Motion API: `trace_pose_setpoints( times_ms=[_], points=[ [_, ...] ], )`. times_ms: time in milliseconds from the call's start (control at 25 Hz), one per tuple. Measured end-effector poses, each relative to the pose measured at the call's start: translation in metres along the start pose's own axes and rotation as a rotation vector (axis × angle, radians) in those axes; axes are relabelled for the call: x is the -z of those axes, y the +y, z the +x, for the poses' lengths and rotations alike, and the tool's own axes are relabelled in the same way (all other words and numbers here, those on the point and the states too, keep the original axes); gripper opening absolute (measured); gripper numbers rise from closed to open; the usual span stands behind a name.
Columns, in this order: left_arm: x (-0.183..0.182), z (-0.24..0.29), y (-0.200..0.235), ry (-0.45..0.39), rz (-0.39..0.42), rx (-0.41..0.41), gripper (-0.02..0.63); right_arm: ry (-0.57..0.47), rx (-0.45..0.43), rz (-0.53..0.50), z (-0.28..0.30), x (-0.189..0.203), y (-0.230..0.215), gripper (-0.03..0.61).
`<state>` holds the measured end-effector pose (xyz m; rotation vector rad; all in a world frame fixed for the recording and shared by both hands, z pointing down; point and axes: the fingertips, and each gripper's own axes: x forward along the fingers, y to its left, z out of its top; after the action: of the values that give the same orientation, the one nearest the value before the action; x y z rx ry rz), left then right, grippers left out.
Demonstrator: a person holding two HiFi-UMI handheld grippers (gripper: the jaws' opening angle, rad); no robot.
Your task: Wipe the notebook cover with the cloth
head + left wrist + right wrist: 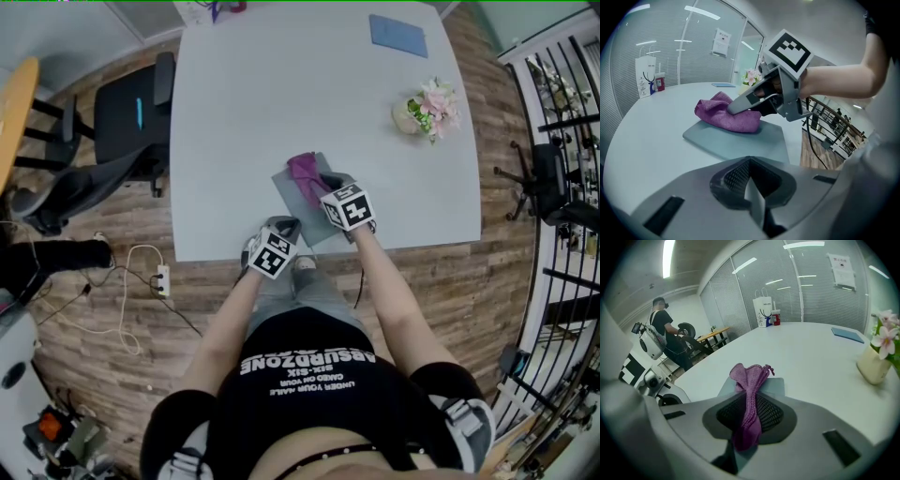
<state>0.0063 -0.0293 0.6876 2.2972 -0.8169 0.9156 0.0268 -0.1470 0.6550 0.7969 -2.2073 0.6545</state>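
Observation:
A grey notebook (298,208) lies flat near the table's front edge, and it also fills the middle of the left gripper view (740,143). A purple cloth (306,174) rests bunched on its far half. My right gripper (328,184) is shut on the cloth (751,394), which hangs pinched between its jaws over the notebook (776,386). In the left gripper view the right gripper (740,106) presses the cloth (724,116) onto the cover. My left gripper (281,229) sits at the notebook's near left corner, its jaws (751,185) together with nothing seen between them.
A small vase of pink flowers (424,111) stands to the right on the table (253,103), and a blue pad (397,36) lies at the far right corner. A white paper bag (763,310) stands at the far edge. A black chair (131,117) is at the left.

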Motion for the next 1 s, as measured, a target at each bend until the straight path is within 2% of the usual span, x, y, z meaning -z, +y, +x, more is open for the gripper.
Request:
trace_pose_setpoints(
  times_ms=[240, 480, 1000],
  points=[
    [0.001, 0.000, 0.001, 0.000, 0.004, 0.003, 0.014, -0.006, 0.065, 0.024, -0.007, 0.000, -0.025, 0.075],
    [0.000, -0.001, 0.000, -0.002, 0.006, 0.004, 0.014, 0.008, 0.122, 0.004, -0.018, 0.005, -0.045, 0.075],
    [0.001, 0.000, 0.000, -0.006, 0.009, 0.001, 0.014, 0.011, 0.168, 0.069, -0.033, 0.024, -0.062, 0.075]
  ],
)
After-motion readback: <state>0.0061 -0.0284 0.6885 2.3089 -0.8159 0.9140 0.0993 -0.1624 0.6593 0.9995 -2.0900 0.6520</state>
